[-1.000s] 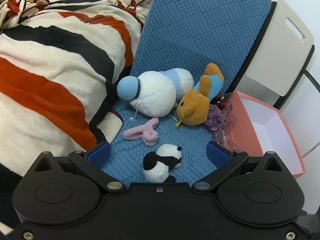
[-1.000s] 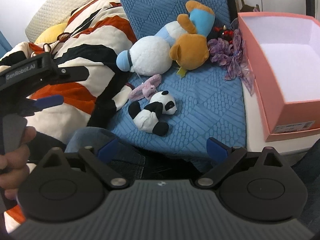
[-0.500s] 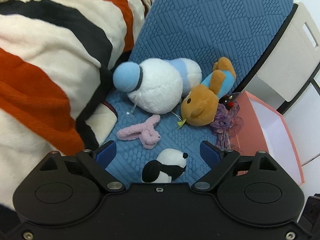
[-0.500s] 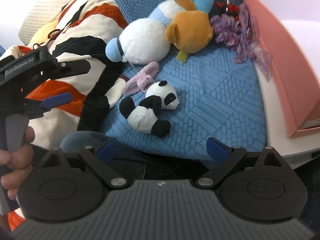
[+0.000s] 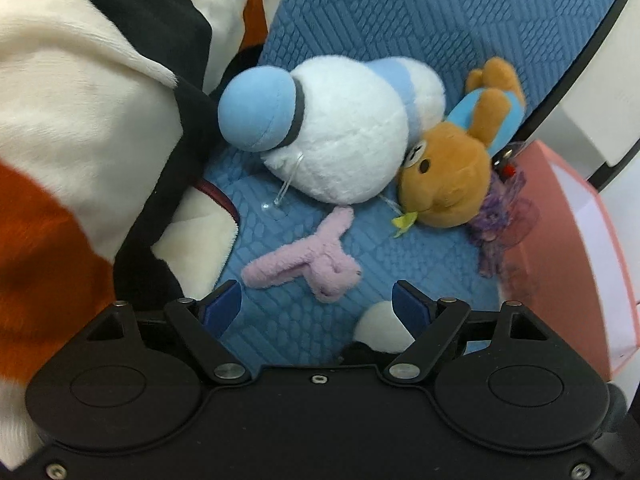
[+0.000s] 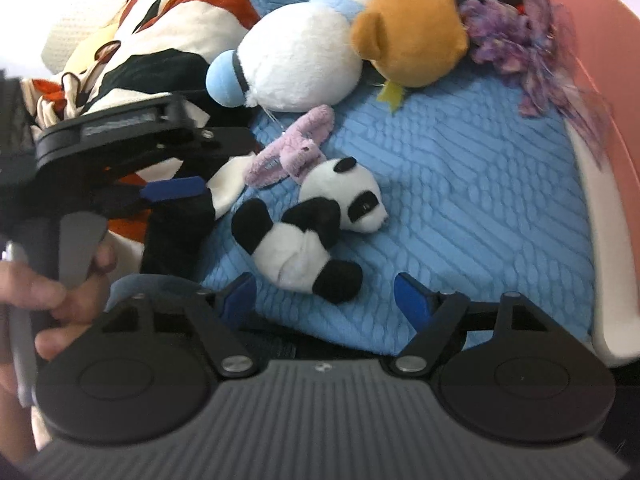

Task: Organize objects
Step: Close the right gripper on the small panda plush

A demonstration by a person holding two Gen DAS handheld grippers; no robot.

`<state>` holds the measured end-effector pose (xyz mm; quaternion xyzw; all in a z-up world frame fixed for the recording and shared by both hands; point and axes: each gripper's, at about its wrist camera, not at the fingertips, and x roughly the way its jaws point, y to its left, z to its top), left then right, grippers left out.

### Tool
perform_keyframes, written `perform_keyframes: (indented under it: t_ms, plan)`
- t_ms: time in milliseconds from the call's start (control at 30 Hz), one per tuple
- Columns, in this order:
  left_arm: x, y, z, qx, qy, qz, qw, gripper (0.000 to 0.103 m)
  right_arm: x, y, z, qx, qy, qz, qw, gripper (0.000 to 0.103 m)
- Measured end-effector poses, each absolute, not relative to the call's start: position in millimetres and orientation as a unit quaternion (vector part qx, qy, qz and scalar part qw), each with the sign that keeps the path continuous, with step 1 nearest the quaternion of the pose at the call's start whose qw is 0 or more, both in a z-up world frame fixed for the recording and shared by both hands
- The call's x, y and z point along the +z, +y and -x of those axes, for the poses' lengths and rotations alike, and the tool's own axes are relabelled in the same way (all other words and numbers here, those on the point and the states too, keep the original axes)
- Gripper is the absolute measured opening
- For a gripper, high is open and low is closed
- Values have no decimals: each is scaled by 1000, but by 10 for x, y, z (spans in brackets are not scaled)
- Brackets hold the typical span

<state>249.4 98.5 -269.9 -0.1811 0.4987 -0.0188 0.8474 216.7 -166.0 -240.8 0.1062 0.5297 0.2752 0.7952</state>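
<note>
A small pink plush (image 5: pixel 308 264) lies on the blue quilted cushion (image 5: pixel 400 20), just ahead of my left gripper (image 5: pixel 316 300). Its jaws are closing, with the plush's near end about level with the tips and untouched. Behind it lie a white plush with a light-blue hat (image 5: pixel 340 136) and a brown bear (image 5: pixel 448 176). A panda plush (image 6: pixel 312 232) lies on its side before my right gripper (image 6: pixel 324 292). Those jaws are closing too, with the panda's black foot between the tips and no pad pressing. In the left wrist view the panda (image 5: pixel 380 332) is mostly hidden.
A striped orange, black and cream blanket (image 5: pixel 80 140) is heaped at the left. A purple tinsel bunch (image 5: pixel 496 216) lies against the pink box (image 5: pixel 560 248) on the right. A person's hand (image 6: pixel 52 292) holds the left gripper's handle, its blue finger pad (image 6: pixel 176 190) beside the panda.
Both grippers have come down and closer to the toys, and both pairs of jaws have narrowed. The panda has slipped under the left view's lower edge.
</note>
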Motion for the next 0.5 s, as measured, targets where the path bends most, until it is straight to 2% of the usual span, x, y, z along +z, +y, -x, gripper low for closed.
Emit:
perform_keyframes:
  t_ms: [233,500]
  plan:
    - [-2909,950,-2735,-35,525,157,836,84,-2486,-1454,-2340,308,540,-102,777,78]
    - [-3067,913,-2888,-43,546,145,824,84,-2622,-1239,-2328,332,544,-19,770,79]
